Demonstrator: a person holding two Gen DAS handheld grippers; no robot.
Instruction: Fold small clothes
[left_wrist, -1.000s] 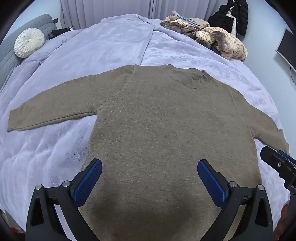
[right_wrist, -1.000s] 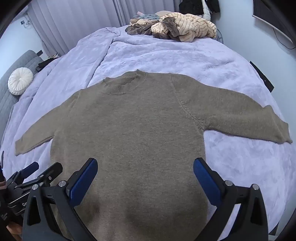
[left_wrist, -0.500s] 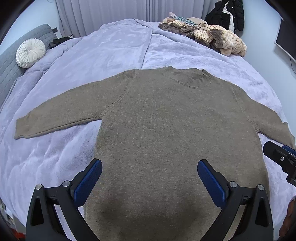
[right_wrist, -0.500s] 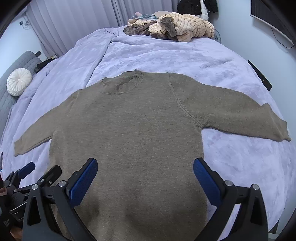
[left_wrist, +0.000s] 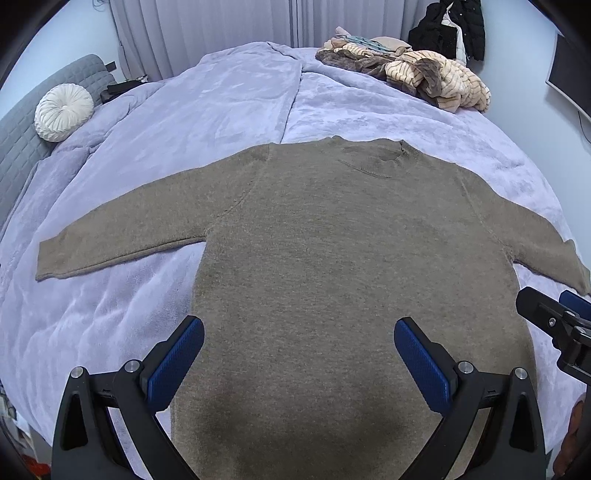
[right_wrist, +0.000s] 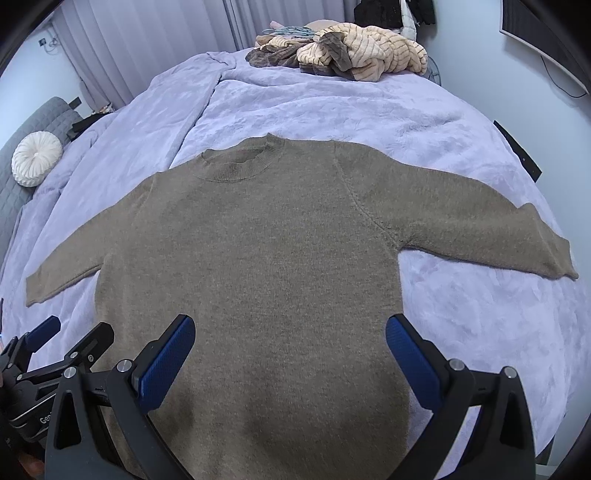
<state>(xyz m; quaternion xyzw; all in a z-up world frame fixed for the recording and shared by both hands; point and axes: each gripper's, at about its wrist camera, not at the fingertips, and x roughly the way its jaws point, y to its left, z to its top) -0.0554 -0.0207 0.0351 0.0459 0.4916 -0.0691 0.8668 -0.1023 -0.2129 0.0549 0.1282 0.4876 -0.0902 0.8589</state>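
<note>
a brown sweater (left_wrist: 332, 266) lies flat on a bed covered by a lavender blanket (left_wrist: 207, 110), front up, collar at the far end and hem at the near end. both sleeves are stretched out to the sides of the sweater's body, each lying on the blanket and angled slightly toward the near edge.

the left gripper (left_wrist: 297, 360) hovers above the sweater's lower body, near the hem, its two blue-padded fingers (left_wrist: 175, 363) spread wide apart with nothing between them but the knit below. whether it touches the cloth cannot be told. the right gripper (right_wrist: 290, 356) is over the same lower part of the sweater, just beside the left one, and its fingers (right_wrist: 164, 356) are spread wide as well, holding nothing. in the left wrist view the right gripper's tip shows at the right of the sweater, below the right sleeve's cuff; in the right wrist view the left gripper shows at the left of the sweater, below the left cuff.

beyond the sweater's collar, at the far end of the bed, sits a pile of clothes (left_wrist: 424, 79) in cream stripes and brown. far to the left of the sweater a round white pillow (left_wrist: 63, 112) rests against a grey headboard (left_wrist: 22, 133). pale curtains (left_wrist: 221, 26) hang behind the bed, and a dark coat (left_wrist: 448, 29) hangs behind the pile.
</note>
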